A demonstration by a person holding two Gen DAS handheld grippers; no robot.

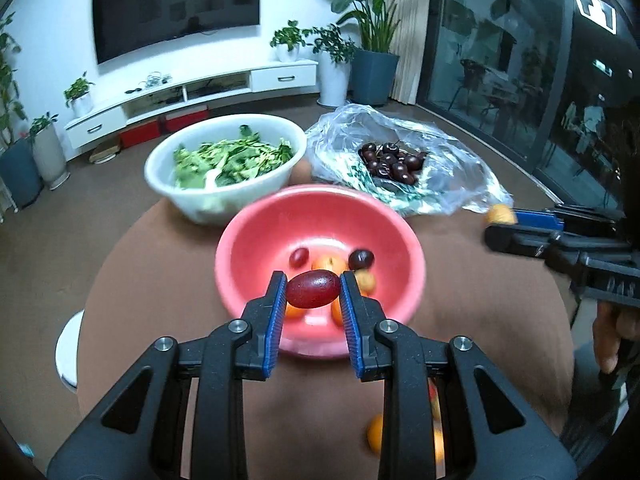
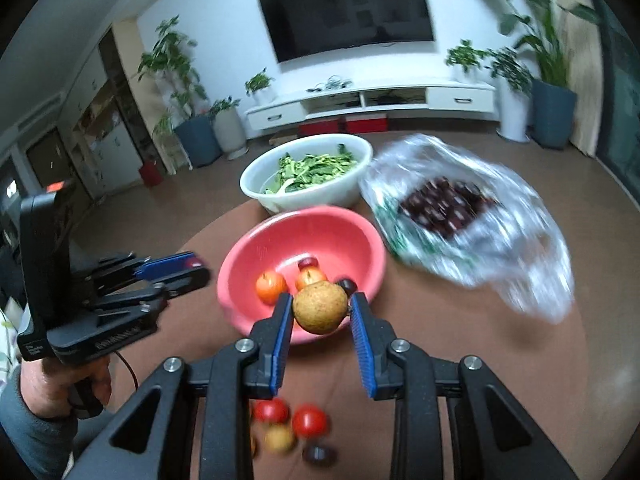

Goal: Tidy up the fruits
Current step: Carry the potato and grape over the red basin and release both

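The left tool (image 1: 313,289) clamped a red grape (image 1: 312,290), the right tool (image 2: 320,307) a yellow-brown fruit (image 2: 320,307); both were best released low over the pink bowl (image 1: 256,236).

White bowl of leafy greens (image 1: 224,168), on the brown worktop (image 1: 160,264). Landmark for all entries.
Wall-mounted television (image 1: 176,8): above and behind the bowl.
White low cabinet (image 1: 192,92): on the floor behind the bowl, under the television.
Red boxes (image 1: 164,128): beneath the cabinet.
Potted plants (image 1: 372,40): behind the bowl to its right; more (image 1: 44,148) to its left.
Glass doors (image 1: 520,80): far right of the bowl.
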